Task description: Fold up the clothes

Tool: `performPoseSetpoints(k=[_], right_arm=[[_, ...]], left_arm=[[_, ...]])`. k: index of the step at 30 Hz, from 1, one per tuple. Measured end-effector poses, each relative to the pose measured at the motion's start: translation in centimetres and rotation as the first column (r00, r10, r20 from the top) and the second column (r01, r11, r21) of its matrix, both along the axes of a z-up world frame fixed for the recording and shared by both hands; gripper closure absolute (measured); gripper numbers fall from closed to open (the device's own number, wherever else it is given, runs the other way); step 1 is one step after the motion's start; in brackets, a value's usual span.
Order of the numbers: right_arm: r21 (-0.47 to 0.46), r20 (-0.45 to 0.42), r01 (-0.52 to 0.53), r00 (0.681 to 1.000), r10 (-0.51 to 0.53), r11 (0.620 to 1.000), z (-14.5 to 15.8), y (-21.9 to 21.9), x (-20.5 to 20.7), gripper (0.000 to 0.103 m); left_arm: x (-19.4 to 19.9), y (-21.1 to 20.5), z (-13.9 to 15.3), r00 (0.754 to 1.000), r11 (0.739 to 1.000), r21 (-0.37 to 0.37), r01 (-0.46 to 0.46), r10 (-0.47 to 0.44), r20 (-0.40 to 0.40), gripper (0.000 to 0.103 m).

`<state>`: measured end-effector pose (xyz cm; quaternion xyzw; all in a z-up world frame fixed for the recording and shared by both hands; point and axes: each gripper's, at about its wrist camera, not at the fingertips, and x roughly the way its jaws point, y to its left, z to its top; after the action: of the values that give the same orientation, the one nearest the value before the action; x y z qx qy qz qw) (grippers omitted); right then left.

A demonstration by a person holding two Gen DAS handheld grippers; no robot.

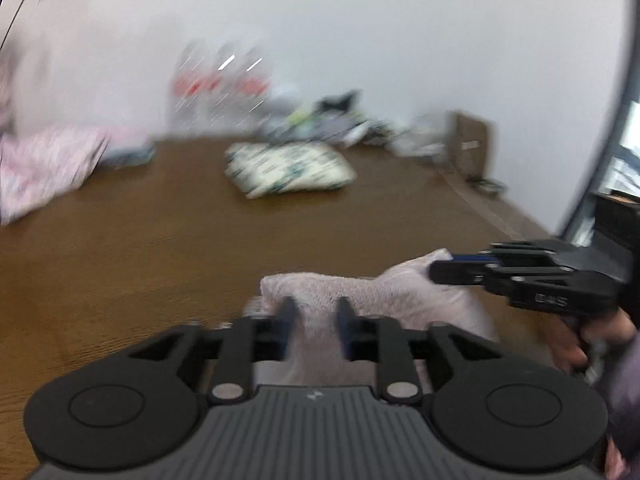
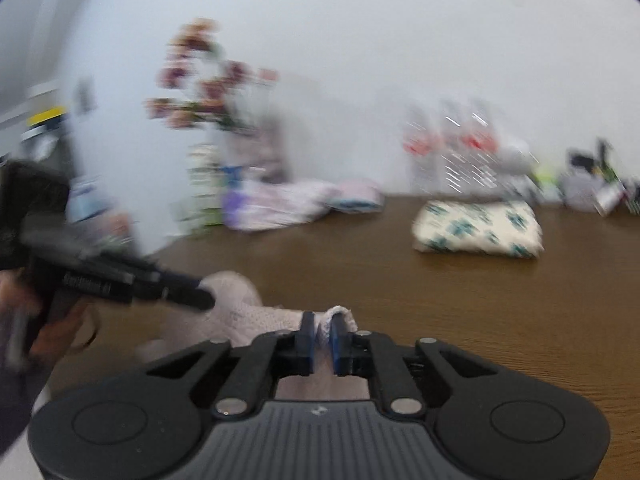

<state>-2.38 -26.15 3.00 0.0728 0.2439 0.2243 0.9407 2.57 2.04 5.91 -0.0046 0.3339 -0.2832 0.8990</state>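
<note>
Between both grippers a pale pink cloth [image 1: 384, 296] is held. It is pinched by the right gripper [image 2: 323, 330]; the left gripper [image 1: 316, 314] stands parted around it. Beyond, a brown table [image 1: 160, 240] is seen.

— What is everything sitting on?

— A big brown wooden table [image 1: 160, 248]. It goes all the way back to a white wall.

— What is on it?

— Near the back edge, about the middle, lies a folded white cloth with green marks [image 1: 289, 169]. By the left edge is a bunch of pink and white cloth [image 1: 44, 168], with a small folded pink and blue piece [image 2: 358, 197] just beside it.

— And along the back edge?

— Some clear bottles with red labels [image 1: 220, 84], then a blurry heap of mixed things [image 1: 324, 124]. A brown box [image 1: 470, 146] stands near the back right corner.

— Anything at the near edge?

— A soft pale pink towel [image 1: 360, 292]. I cannot tell if it rests on the table.
</note>
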Motion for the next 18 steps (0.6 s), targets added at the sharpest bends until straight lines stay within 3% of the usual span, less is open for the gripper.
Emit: performPoseSetpoints(k=[3,7,9,11,14,16,18], right_arm=[[0.027,-0.026,0.114,0.993,-0.113,0.993,-0.5,-1.1,1.5,0.089],[-0.048,0.112,0.031,0.993,-0.026,0.998,0.6,-0.3,-2.2,0.089],[-0.081,0.104,-0.011,0.994,0.019,0.997,0.3,1.6,-1.4,0.089],[-0.111,0.057,-0.015,0.998,0.021,0.994,-0.9,3.3,0.5,0.091],[-0.205,-0.059,0.001,0.998,-0.013,0.979,-3.7,5.4,2.0,0.090],[-0.192,-0.054,0.015,0.998,-0.025,0.981,-4.1,5.4,1.4,0.090],[-0.163,-0.022,0.032,0.999,-0.036,0.986,-2.8,5.0,0.1,0.090]], left_arm=[[1.2,0.0,-1.0,0.988,0.988,0.016,-0.152,0.152,-0.001,0.064],[-3.1,0.5,0.6,0.989,0.997,-0.074,-0.037,0.048,0.142,0.044],[-2.9,-1.7,0.3,0.985,1.000,-0.014,0.003,-0.001,0.170,0.045],[-1.5,-3.9,-1.2,0.991,0.998,0.068,0.018,-0.026,0.129,0.069],[-0.8,-5.0,-3.7,0.999,0.989,0.148,-0.007,-0.001,0.052,0.071],[-1.7,-4.3,-3.8,0.998,0.994,0.110,-0.017,0.010,0.065,0.069],[-2.8,-2.9,-2.3,0.995,0.999,0.036,0.011,-0.014,0.097,0.056]])
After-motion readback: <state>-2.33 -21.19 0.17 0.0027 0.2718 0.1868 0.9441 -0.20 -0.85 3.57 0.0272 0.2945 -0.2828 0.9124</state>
